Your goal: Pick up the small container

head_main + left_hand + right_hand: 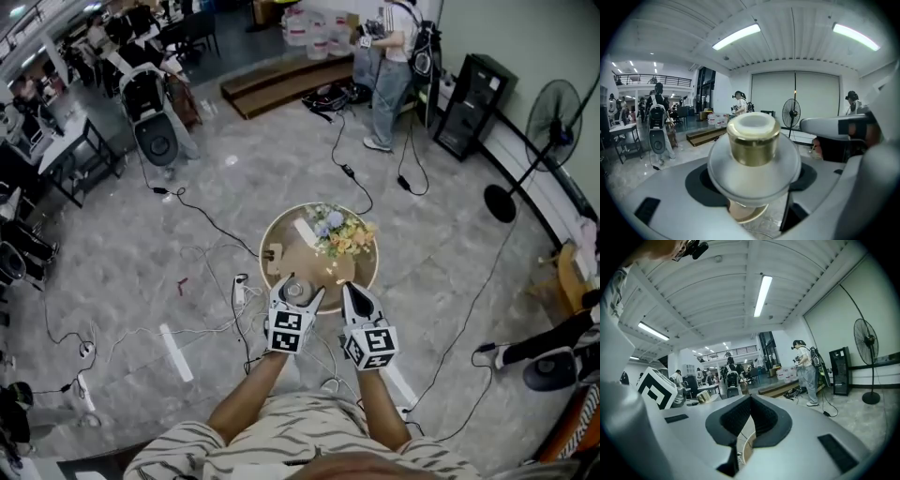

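Observation:
The small container point(298, 291) is a pale grey, round-bodied jar with a gold cap. My left gripper point(297, 296) is shut on it, above the near edge of the round wooden table point(272, 232). In the left gripper view the container point(753, 140) fills the middle between the jaws of the left gripper point(754, 180), gold cap towards the camera. My right gripper point(354, 294) is just to its right over the table's near rim. In its own view the right gripper point(751, 400) has its black pads meeting at the tips with nothing between them.
A bunch of flowers point(339, 232), a white strip point(305, 232) and a small wooden piece point(274, 255) lie on the table. Cables and a power strip point(240, 289) trail over the floor around it. A person point(389, 66) stands far off; a fan point(544, 131) is at the right.

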`<state>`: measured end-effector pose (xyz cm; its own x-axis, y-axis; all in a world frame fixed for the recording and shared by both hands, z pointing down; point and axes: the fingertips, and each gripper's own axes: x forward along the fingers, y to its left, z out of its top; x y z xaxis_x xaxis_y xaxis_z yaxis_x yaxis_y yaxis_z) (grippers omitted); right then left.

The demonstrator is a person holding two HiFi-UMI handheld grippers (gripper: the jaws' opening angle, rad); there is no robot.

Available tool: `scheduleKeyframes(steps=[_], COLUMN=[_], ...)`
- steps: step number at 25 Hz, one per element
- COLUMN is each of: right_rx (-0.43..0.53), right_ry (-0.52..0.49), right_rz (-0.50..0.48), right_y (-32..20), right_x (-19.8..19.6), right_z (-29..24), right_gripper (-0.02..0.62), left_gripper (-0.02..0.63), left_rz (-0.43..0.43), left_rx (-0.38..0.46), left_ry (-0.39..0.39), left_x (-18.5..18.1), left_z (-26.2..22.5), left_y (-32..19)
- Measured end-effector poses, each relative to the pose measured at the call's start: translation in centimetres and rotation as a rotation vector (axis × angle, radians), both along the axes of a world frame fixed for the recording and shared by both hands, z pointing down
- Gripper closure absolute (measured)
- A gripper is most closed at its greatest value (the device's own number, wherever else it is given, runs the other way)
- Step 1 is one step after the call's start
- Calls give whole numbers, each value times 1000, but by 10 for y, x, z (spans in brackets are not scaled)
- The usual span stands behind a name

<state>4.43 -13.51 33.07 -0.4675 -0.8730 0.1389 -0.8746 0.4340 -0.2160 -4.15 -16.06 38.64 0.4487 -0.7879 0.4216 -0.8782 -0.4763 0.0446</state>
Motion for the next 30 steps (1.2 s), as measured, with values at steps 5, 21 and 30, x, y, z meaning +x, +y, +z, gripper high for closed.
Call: scheduleKeyframes(steps=[5, 21, 30], right_rx=[40, 99, 108], right_ry=[6, 27, 51], right_rz=[-6, -3, 1], right_y=[-6, -6, -6], right_x=[-10, -32, -27], right_z=[-31, -60, -60], right_gripper=[584, 584, 584], left_gripper=[278, 278, 278], left_rz=[5, 40, 9], left_rx=[40, 128, 155], left_ry=[17, 22, 43], left_x=[-12, -38, -42], left_z=[-39, -89, -93], left_y=[-3, 2, 3])
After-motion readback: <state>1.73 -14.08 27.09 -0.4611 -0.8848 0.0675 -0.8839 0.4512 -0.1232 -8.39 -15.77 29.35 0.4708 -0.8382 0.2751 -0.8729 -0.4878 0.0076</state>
